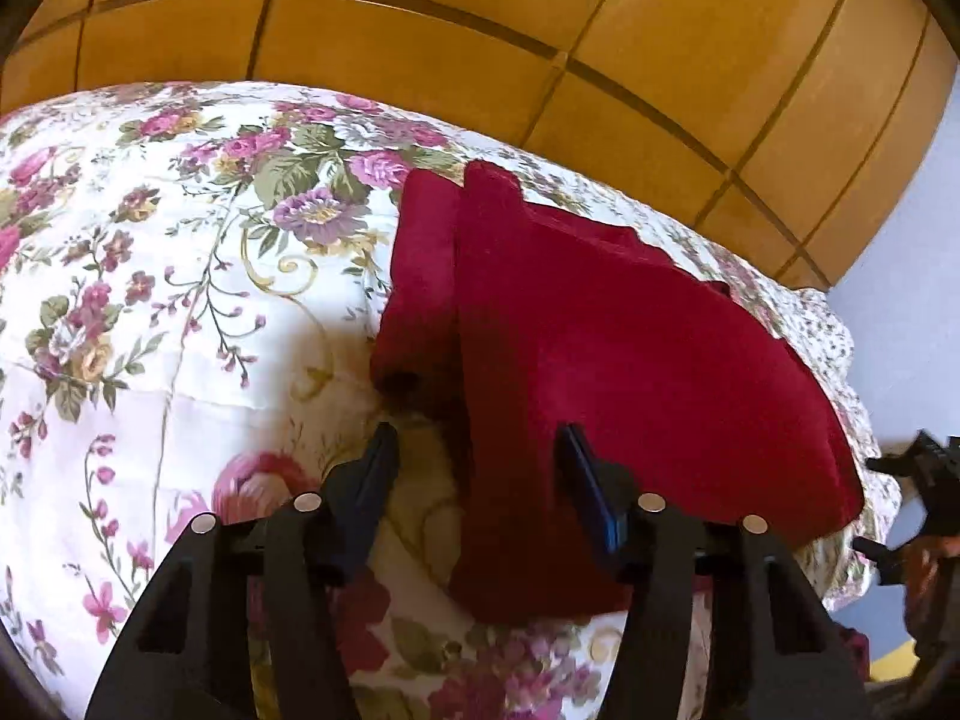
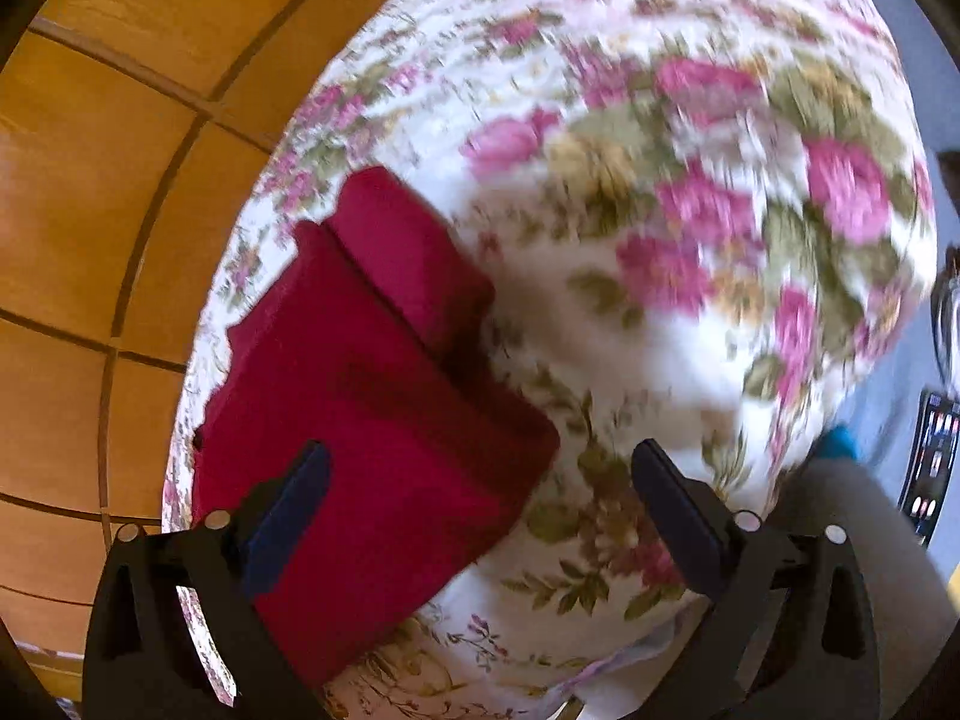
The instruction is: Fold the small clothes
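A dark red garment (image 1: pixel 612 360) lies folded on a floral bedspread (image 1: pixel 180 240), with one folded strip along its left side. My left gripper (image 1: pixel 477 450) is open and empty, hovering over the garment's near left edge. In the right wrist view the same red garment (image 2: pixel 360 408) lies at the left. My right gripper (image 2: pixel 480 468) is open and empty above its near right corner. The right gripper also shows at the right edge of the left wrist view (image 1: pixel 924 480).
The floral bedspread (image 2: pixel 660 240) covers a raised surface that drops off at its edges. An orange tiled floor (image 1: pixel 480 30) lies beyond it. A blue-grey wall (image 1: pixel 900 300) is at the right. A dark striped object (image 2: pixel 930 462) lies at the far right.
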Action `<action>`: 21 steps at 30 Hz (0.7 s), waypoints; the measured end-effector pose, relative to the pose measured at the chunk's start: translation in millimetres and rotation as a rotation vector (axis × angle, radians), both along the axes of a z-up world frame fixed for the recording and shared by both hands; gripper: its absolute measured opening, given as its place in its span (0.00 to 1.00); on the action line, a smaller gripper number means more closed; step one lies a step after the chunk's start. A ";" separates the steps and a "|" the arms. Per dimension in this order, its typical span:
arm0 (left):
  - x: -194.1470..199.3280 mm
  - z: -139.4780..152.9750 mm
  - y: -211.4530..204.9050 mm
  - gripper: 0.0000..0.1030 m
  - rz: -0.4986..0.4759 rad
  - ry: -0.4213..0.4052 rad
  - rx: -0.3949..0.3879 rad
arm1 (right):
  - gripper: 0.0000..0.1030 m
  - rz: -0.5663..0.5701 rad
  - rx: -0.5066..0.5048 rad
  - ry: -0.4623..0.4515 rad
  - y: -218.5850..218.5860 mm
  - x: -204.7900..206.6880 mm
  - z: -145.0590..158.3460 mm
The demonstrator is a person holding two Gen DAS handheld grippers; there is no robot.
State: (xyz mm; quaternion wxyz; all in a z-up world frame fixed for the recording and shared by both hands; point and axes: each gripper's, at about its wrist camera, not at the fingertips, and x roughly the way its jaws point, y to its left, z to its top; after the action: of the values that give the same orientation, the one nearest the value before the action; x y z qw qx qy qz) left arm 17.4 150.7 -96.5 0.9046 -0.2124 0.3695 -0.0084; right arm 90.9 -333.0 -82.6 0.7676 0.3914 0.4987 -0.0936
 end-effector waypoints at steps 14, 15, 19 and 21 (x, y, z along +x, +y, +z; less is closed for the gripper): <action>-10.6 0.2 -16.6 0.10 -0.103 -0.018 0.099 | 0.32 0.071 -0.103 -0.012 1.2 14.9 -10.7; -10.9 0.3 -15.5 0.13 -0.100 -0.021 0.093 | 0.38 0.064 -0.109 -0.010 0.0 13.7 -8.3; -11.2 -1.7 5.6 0.64 -0.058 -0.004 -0.055 | 0.83 -0.055 -0.209 -0.017 -11.6 -0.1 12.0; -12.7 -0.9 14.7 0.64 -0.034 -0.013 -0.103 | 0.87 -0.070 -0.212 -0.049 -14.9 -1.6 21.2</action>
State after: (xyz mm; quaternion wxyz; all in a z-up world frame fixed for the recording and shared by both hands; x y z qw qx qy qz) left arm 4.8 165.4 -97.4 0.8946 -0.2523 0.3663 -0.0443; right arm 89.3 -347.9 -61.4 0.8130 0.3275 0.4531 -0.1631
